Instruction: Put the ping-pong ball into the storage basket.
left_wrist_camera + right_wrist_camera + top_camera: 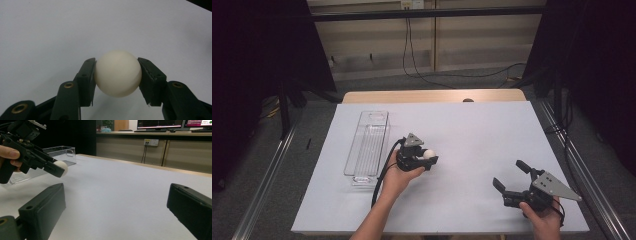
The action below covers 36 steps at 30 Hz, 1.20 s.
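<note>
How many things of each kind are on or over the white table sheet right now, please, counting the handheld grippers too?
White ball: 1, clamped in the left gripper
Clear plastic box: 1, lying on the sheet to the left
Handheld grippers: 2, the left one and the right gripper, whose jaws stand wide apart with nothing between them
Total: 4

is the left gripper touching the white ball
Touching. The left gripper view shows the left gripper with both jaws pressed against the white ball, no gap on either side.
</note>
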### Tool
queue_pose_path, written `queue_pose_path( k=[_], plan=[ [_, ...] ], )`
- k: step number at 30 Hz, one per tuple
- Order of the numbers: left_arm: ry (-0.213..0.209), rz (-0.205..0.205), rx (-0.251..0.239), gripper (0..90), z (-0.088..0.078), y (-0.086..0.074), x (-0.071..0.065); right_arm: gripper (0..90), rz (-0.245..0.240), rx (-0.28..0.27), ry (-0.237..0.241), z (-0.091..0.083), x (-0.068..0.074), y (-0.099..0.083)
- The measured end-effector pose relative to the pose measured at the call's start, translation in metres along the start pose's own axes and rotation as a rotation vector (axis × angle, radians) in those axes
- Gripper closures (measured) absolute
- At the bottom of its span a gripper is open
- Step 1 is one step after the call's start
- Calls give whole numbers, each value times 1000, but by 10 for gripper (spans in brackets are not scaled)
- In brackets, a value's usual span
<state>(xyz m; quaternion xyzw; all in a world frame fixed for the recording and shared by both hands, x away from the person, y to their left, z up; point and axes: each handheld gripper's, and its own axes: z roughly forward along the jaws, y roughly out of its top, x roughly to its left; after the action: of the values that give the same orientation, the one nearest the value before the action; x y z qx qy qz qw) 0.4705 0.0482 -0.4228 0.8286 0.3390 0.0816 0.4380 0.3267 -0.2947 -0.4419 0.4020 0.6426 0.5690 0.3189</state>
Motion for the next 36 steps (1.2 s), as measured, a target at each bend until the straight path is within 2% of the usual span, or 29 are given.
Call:
queue_pose_path(
  k=[1, 8, 14, 18, 31, 36],
  plan=[
    [2, 10, 8, 512, -1, 0, 1, 12, -1, 1, 2, 0, 0, 0],
    [7, 11, 12, 512, -8, -1, 3, 12, 0, 1, 0, 0, 0, 0],
    [-9, -7, 6, 512, -8, -2, 4, 13, 3, -3, 0, 1, 1, 0],
    [3, -16, 13, 512, -11, -3, 6, 13, -8, -4, 1, 0, 0, 1],
    [11, -58, -13, 512, -23, -2, 14, 13, -8, -5, 3, 0, 0, 1],
    [14, -61, -16, 512, -28, -1, 18, 13, -8, -5, 4, 0, 0, 1]
  ],
)
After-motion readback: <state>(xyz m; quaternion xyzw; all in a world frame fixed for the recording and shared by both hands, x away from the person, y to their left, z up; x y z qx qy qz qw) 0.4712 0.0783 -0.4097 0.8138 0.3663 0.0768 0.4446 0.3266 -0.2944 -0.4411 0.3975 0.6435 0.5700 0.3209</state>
